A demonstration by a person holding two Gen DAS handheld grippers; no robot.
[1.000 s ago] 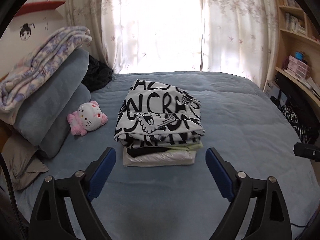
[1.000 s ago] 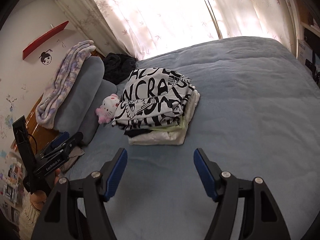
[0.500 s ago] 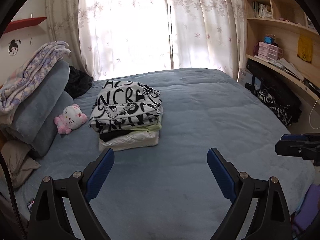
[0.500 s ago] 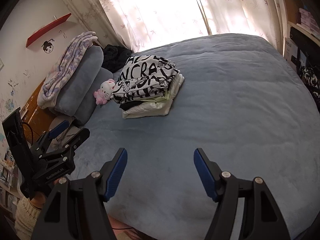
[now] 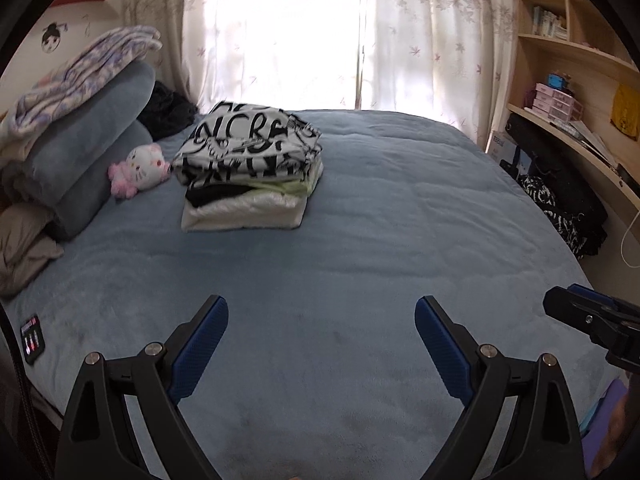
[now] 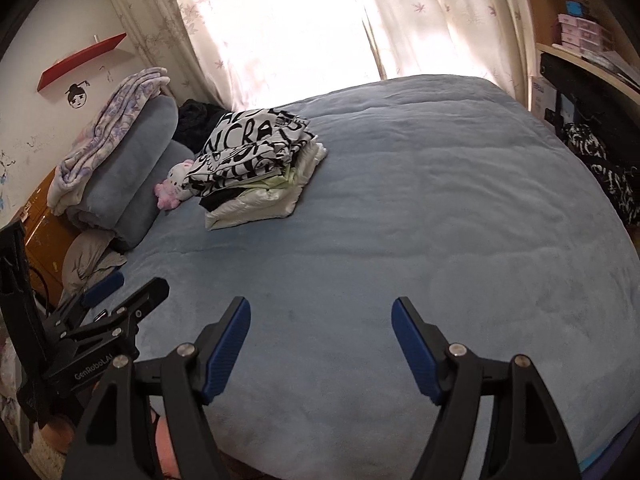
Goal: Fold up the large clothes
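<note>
A stack of folded clothes (image 5: pixel 248 172) lies on the far left part of the blue bed (image 5: pixel 400 220), topped by a black-and-white lettered garment (image 6: pixel 248 148) over pale green, black and white pieces. My left gripper (image 5: pixel 320 308) hangs open over bare blanket near the bed's front, well short of the stack. My right gripper (image 6: pixel 320 306) is also over bare blanket, its jaws opening with nothing between them. Each gripper shows in the other's view: the right gripper (image 5: pixel 592 320) at the right edge, the left gripper (image 6: pixel 130 286) at lower left.
A pink-and-white plush toy (image 5: pixel 138 168) lies left of the stack, beside grey-blue pillows (image 5: pixel 80 152) with a patterned blanket (image 5: pixel 88 64) on top. Wooden shelves (image 5: pixel 560 120) and dark patterned items (image 5: pixel 560 216) line the right. A small dark object (image 5: pixel 32 338) lies at the bed's left edge.
Both grippers have drawn back from the stack and sunk toward the bed's front; the stack now sits farther off and to the left. The right jaws stand slightly wider.
</note>
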